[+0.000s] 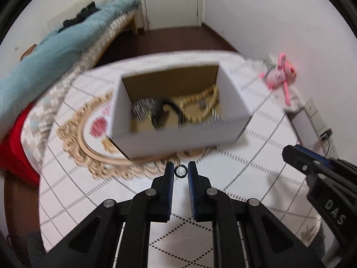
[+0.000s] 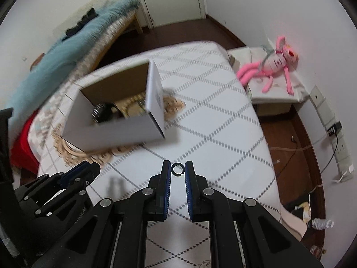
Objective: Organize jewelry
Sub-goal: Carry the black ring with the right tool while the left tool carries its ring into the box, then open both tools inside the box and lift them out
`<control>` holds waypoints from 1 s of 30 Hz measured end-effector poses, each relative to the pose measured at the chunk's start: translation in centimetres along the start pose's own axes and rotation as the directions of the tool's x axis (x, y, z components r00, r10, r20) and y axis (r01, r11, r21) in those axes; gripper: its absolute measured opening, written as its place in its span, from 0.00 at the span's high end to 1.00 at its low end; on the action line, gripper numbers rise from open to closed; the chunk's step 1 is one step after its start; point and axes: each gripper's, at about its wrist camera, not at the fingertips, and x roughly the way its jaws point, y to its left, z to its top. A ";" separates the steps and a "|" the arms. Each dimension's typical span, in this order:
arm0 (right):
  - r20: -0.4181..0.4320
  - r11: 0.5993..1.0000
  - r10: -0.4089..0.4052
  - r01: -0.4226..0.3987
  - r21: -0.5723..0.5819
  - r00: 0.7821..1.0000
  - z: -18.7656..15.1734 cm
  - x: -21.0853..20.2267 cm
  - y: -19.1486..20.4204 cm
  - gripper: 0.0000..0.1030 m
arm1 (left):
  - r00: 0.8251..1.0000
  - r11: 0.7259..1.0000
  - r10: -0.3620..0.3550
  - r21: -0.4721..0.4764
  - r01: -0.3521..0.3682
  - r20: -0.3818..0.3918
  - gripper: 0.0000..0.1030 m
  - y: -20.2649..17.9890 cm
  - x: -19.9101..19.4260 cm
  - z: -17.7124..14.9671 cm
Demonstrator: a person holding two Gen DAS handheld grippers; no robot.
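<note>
A white cardboard box (image 1: 178,134) stands on the table's patterned white cloth; it also shows in the right wrist view (image 2: 116,129). Inside lie a beige bead necklace (image 1: 200,105), a black band (image 1: 171,111) and sparkly silver pieces (image 1: 142,109). My left gripper (image 1: 181,171) is just in front of the box, shut on a small black ring (image 1: 181,171). My right gripper (image 2: 177,169) is to the right of the box, shut on another small black ring (image 2: 177,169). Each gripper shows in the other's view, the right one (image 1: 290,154) and the left one (image 2: 89,169).
An ornate beige oval frame (image 1: 84,149) lies under the box. A pink plush toy (image 2: 272,64) lies on a low stand at the right. A bed with a blue blanket (image 1: 55,44) is at the left. A power strip (image 2: 339,147) and cables are on the floor.
</note>
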 end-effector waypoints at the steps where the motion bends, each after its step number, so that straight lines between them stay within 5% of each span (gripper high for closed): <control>1: 0.017 1.000 0.005 -0.005 -0.006 1.000 0.4 -0.6 0.3 0.87 | 1.000 1.000 -0.001 -0.006 0.002 0.014 0.91 0.3 -0.6 0.5; 10: 0.122 0.996 0.069 -0.061 -0.070 0.990 4.8 -3.6 3.5 0.87 | 0.995 0.998 -0.007 -0.066 0.013 0.100 0.91 3.3 -3.4 5.6; 30: 0.000 0.982 0.133 -0.131 -0.138 0.991 11.8 4.1 7.1 0.87 | 0.989 0.984 -0.113 -0.148 0.099 -0.092 0.90 7.5 3.5 11.3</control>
